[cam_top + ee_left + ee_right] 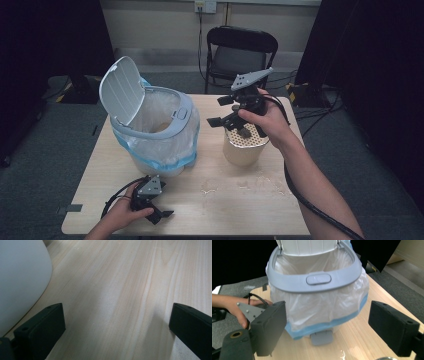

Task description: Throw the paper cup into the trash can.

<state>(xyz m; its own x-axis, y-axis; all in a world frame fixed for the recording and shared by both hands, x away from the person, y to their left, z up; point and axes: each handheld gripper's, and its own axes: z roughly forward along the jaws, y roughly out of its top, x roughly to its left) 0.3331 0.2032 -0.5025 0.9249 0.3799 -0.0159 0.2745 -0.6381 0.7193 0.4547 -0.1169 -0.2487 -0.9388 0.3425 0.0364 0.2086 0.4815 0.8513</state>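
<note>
A white pedal bin [150,125] with a grey rim, a raised lid [121,87] and a clear liner edged in blue stands on the left half of the wooden table [225,210]. To its right stands a cream cylindrical container [243,147] with a patterned top. My right gripper [220,111] hovers just above that container, open and empty, facing the bin [317,302]. Near the front edge, beside the bin's base [20,277], my left gripper [161,216] rests low over the wood, jaws wide apart with nothing between them.
Wet or shiny patches [240,185] mark the table in front of the container. The bin's grey pedal [321,338] points toward the right gripper. A black folding chair [240,50] stands behind the table, with cables on the floor around it.
</note>
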